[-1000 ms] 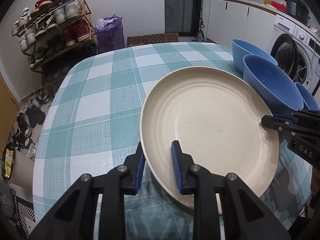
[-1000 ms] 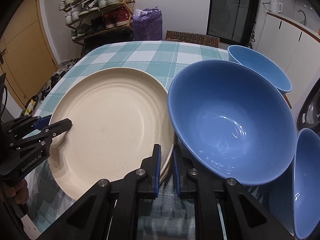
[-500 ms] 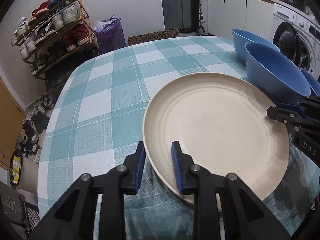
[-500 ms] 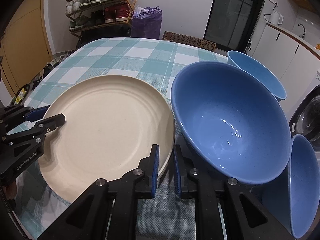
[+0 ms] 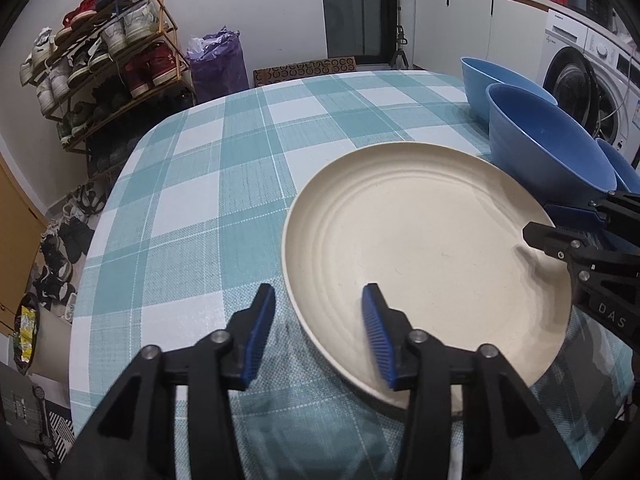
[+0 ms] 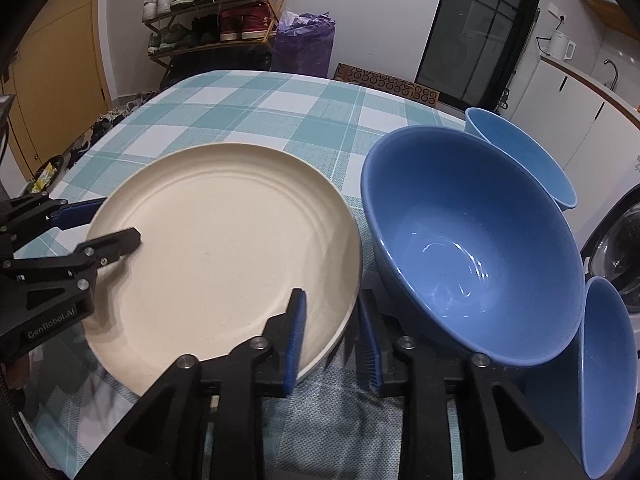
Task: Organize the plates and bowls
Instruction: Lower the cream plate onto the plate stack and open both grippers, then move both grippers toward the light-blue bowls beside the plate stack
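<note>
A cream plate [image 5: 420, 248] lies flat on a table [image 5: 208, 184] covered in a teal-and-white check cloth, with 2 hand-held grippers at opposite sides of its rim. The left gripper [image 5: 318, 330] straddles the plate's near-left edge: one blue-padded finger sits outside the rim over the cloth, the other over the plate's inner surface. Its fingers have just been opening and now stand spread, with the rim between them but clear of both pads. The right gripper [image 6: 332, 336] does the same at the plate's right edge, one finger over the plate, the other in the narrow gap between plate and the nearest blue bowl [image 6: 472, 244]. Its fingers have also just been opening; they stand apart with the rim between them, no longer pinching it. From the left wrist view, the right gripper's fingertips reach in over the plate's far right edge. 3 blue bowls sit to the plate's right: the large one just beside it, a second bowl [image 6: 520, 152] behind, and a third bowl [image 6: 604, 368] at the table's near-right corner.
</note>
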`<state>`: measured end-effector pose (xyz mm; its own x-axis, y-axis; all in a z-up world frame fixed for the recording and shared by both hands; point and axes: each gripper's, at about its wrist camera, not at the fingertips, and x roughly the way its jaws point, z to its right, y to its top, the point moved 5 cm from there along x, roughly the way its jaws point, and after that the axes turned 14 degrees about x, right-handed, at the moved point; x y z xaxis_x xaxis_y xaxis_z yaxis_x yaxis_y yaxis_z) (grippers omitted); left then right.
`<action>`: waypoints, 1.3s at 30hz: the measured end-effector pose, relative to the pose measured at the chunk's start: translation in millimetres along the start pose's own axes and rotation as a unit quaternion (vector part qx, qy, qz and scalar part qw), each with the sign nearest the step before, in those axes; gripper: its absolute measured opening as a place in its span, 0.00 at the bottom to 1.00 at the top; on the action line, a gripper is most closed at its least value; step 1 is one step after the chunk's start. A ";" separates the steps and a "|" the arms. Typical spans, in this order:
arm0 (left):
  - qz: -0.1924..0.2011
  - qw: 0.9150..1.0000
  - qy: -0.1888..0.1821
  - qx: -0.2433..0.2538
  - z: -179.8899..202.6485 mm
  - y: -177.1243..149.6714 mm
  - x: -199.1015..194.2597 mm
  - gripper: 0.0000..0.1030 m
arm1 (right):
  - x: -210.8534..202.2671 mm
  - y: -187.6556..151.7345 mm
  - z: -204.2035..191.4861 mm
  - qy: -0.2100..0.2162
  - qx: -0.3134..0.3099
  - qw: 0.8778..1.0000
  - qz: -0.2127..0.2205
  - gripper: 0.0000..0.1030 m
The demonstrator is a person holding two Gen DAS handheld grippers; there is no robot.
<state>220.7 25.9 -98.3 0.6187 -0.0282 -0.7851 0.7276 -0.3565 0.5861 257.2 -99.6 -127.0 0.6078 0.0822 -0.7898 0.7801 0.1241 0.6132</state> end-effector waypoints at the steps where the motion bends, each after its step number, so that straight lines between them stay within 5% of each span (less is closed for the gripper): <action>1: -0.001 1.000 0.001 -0.003 -0.9 -1.1 -1.8 0.51 | -2.2 0.5 -0.8 0.003 0.000 1.000 0.002 0.39; 9: 0.020 0.999 -0.004 -0.031 -12.0 -5.2 -26.8 0.56 | -24.5 4.9 -9.5 0.076 0.016 0.997 0.009 0.77; 11: 0.025 0.999 -0.007 -0.039 -14.6 -4.8 -33.2 0.66 | -27.9 4.9 -14.3 0.088 0.014 0.996 0.008 0.85; 13: 0.033 0.998 -0.006 -0.046 -17.3 -5.5 -41.2 0.94 | -32.4 3.7 -21.3 0.091 0.000 0.996 0.012 0.90; 15: 0.045 0.998 -0.004 -0.052 -20.1 -6.6 -50.1 0.97 | -37.6 2.8 -27.6 0.096 -0.011 0.995 0.018 0.94; 33: 0.083 0.994 -0.006 -0.066 -18.5 8.3 -97.0 1.00 | -102.2 16.5 -8.3 0.161 0.013 0.986 0.050 0.99; 39: 0.091 0.994 -0.026 -0.057 -3.9 32.2 -98.3 1.00 | -132.8 31.2 37.0 0.130 0.042 0.987 0.082 0.99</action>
<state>184.4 20.8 -1.5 0.7289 -0.1327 -0.6716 0.6355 -0.2338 0.7359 206.3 -143.3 -2.5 0.6764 0.3472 -0.6495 0.6908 0.0068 0.7230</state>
